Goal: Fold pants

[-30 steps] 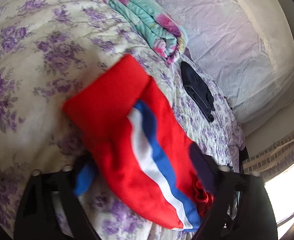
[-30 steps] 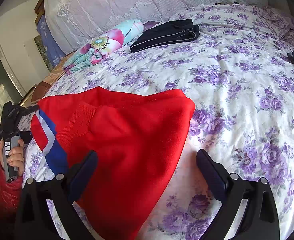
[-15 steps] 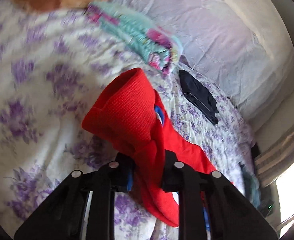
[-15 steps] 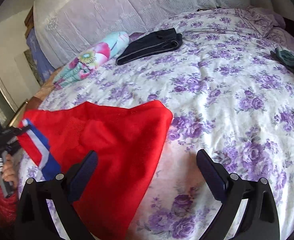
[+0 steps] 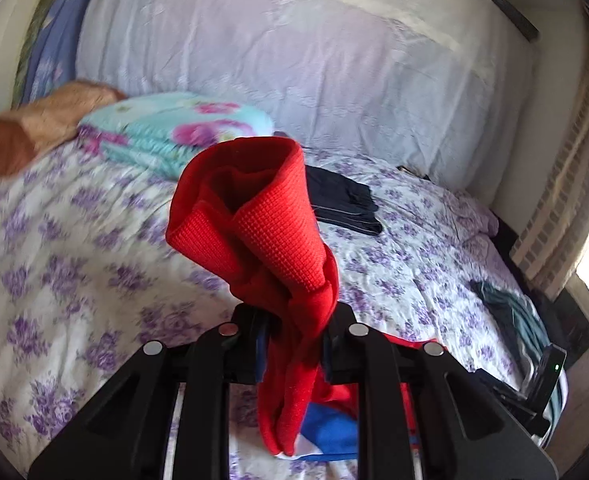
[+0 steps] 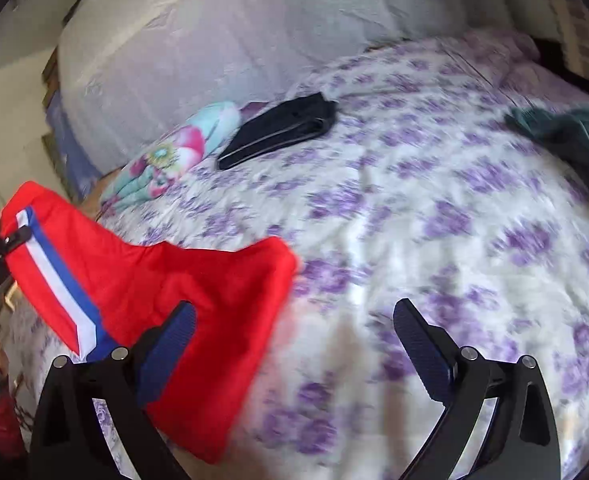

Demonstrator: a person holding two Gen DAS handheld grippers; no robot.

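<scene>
Lifted: red pants (image 5: pixel 278 240) off bed (image 6: pixel 414 208) | left gripper (image 5: pixel 294 334) jaws clamp pants | right gripper (image 6: pixel 294 344) jaws apart

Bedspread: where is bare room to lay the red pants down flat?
The middle of the bedspread is bare, between the red pants, the black clothes and the green clothes. Near the folded blanket it is crowded.

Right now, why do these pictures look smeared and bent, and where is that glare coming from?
Left wrist view: the fisheye lens bends the white padded headboard, daylight blows out the right edge, and the floral sheet at left is motion-smeared, while the red knit pants in the left tongs are sharp. Right wrist view: the purple-flowered bedsheet is smeared throughout; the open right tongs stay crisp.
</scene>
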